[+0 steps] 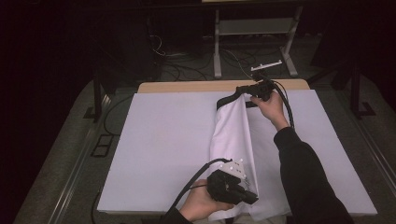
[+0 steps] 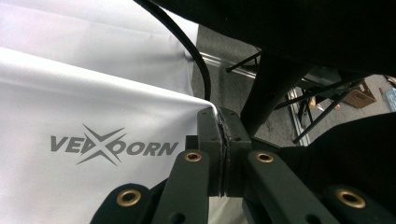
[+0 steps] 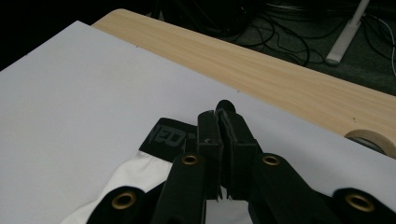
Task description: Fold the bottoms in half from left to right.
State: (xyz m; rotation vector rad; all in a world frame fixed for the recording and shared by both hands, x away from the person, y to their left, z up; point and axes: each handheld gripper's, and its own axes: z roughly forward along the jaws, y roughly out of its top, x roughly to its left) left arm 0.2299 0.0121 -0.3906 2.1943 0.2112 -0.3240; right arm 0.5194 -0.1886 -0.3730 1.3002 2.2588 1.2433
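One white garment (image 1: 232,135) on table (image 1: 163,140); two grippers: left gripper (image 1: 243,193) clamps hem at 6 o'clock, right gripper (image 1: 246,88) clamps black waistband (image 3: 170,135) at 12 o'clock.

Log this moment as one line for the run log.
left claw: shut on white shorts hem | right claw: shut on black waistband | shorts stretched lengthwise over white-covered table
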